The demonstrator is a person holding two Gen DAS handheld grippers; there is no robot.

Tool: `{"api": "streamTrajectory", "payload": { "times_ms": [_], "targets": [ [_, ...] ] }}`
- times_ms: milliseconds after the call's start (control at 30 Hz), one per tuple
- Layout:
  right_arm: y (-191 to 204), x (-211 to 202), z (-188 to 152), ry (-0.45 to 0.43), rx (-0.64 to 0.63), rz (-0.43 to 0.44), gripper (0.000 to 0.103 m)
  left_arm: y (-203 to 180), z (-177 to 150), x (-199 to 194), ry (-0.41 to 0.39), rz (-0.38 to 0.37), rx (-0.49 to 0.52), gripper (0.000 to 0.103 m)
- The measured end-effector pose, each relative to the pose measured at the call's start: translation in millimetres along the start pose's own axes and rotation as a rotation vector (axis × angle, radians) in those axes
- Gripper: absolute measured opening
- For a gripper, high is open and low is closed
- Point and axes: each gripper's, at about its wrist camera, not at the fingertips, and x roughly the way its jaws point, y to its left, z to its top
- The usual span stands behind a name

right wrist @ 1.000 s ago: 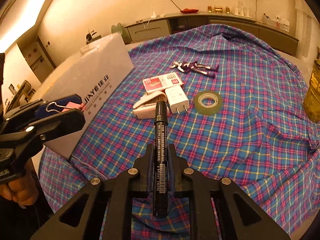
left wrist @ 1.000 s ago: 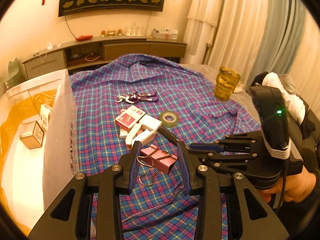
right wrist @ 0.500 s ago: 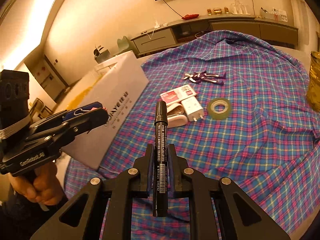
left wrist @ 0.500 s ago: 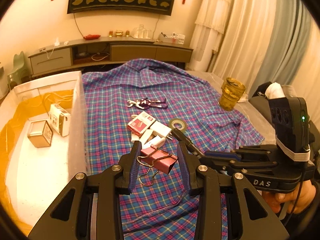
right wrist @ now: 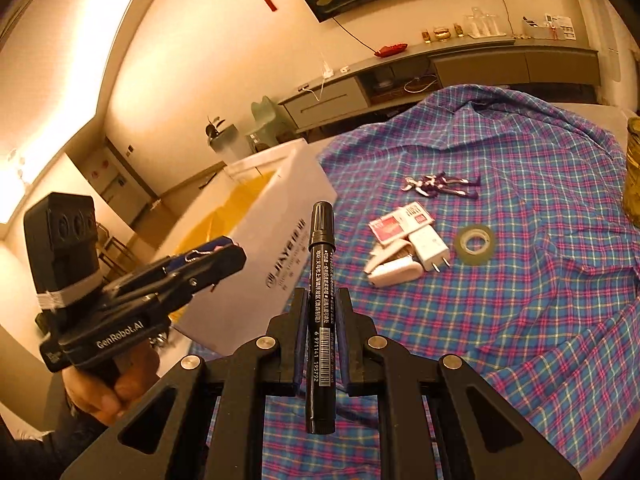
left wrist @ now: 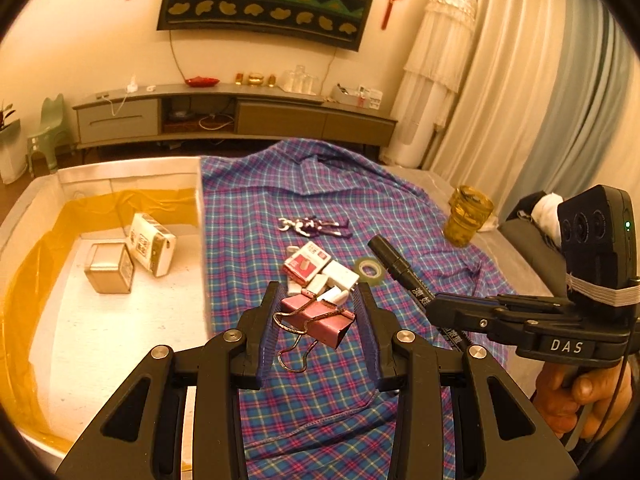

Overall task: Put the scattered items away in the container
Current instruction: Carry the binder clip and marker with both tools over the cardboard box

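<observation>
- Pink clip (left wrist: 316, 318) sits clamped between the left gripper's (left wrist: 318, 312) fingers, its long body lying across the gap from pad to pad and its wire loops hanging down toward the camera.
- Black marker (right wrist: 320, 308) is pinched in the right gripper (right wrist: 320, 300), whose fingers are closed tight on its barrel; its long axis runs along the fingers, cap end forward and well past the tips.
- Both things hang above the plaid cloth (left wrist: 320, 392), not yet over the box (left wrist: 198, 196).
- The box lies to the left of both grippers, its near white wall standing between them and the yellow-lined inside. By my reading the left gripper is much the nearer: its left finger already overlaps the box wall in its own view, while the right one has the left gripper between it and the box.
- So the clip likely goes in first, with a short carry leftward over the wall.
- The left view looks down into the box and shows two small cartons (left wrist: 132, 256) on its floor, leaving bare floor nearer the camera.
- The right view shows only the box's printed outer wall and a slice of lining, but gives the marker's full length.
- Tape (right wrist: 476, 240), a plug (right wrist: 430, 248), a red pack (right wrist: 400, 220) and a purple figure (right wrist: 440, 184) lie on the cloth.
</observation>
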Motion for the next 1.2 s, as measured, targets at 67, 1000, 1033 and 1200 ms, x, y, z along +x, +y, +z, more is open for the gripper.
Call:
{"api": "streamTrajectory", "payload": {
  "times_ms": [67,1000,1033,1200],
  "targets": [
    [9,-1,5,-0.004,-0.011,0.009,0.015,4,2,-5,-0.014,0.003,-0.011,0.038],
    [126,39,52,0.022,-0.178,0.098,0.015,96,28,-67,-0.126,0.060,-0.229,0.038],
    [128,42,53,0.026,-0.180,0.099,0.015,100,28,-68,-0.126,0.062,-0.237,0.038],
    [139,55,58,0.047,-0.194,0.102,0.015,117,30,-73,-0.128,0.075,-0.285,0.038]
  ]
}}
